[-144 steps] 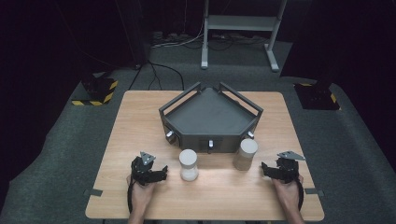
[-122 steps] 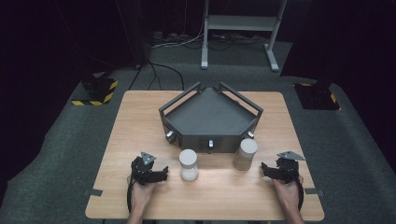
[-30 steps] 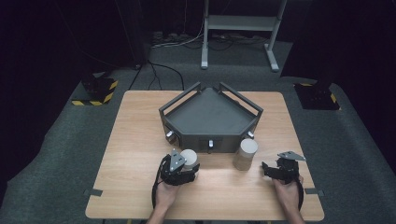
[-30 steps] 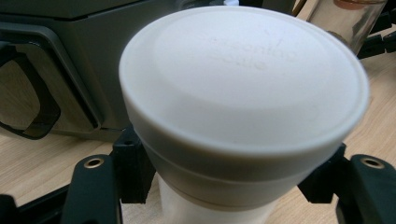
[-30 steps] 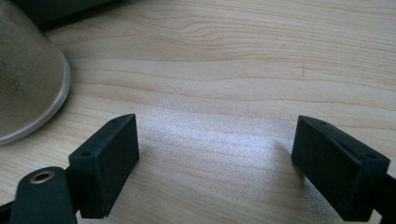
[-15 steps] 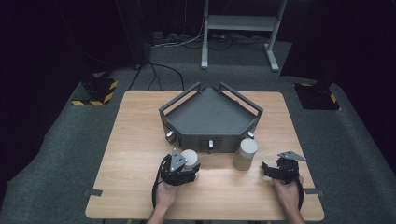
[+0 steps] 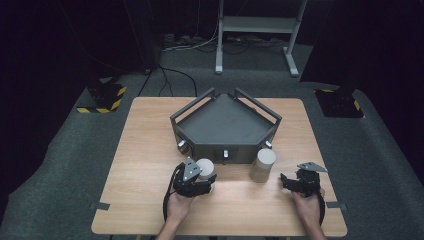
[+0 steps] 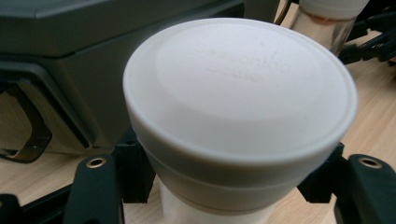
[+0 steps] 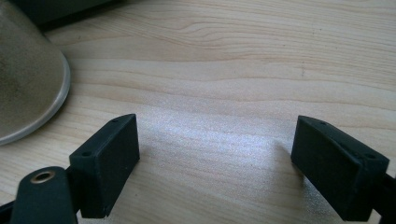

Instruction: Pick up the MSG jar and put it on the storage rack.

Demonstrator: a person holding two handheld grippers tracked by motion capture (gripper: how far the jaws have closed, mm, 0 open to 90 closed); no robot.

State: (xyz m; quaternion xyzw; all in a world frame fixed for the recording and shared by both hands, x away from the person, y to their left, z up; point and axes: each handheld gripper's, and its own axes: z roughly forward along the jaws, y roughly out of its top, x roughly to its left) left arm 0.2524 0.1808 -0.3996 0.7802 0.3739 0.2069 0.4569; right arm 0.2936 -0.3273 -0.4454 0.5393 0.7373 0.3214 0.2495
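Left gripper view: left gripper clasps a white-lidded jar (faint embossed lettering); right gripper gapes.

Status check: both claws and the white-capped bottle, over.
Left claw astride white-capped bottle, grip unconfirmed. Right claw open, empty, on table. Tan cylinder apart.

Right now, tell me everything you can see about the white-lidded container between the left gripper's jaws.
The round white-lidded container stands upright on the light wooden table, just in front of the dark grey tray-like box. Its smooth, matte plastic lid has a raised rim and faint embossed lettering I cannot read. Below the lid the body looks pale and narrower. The left gripper has a black jaw on each side of it, close under the lid.
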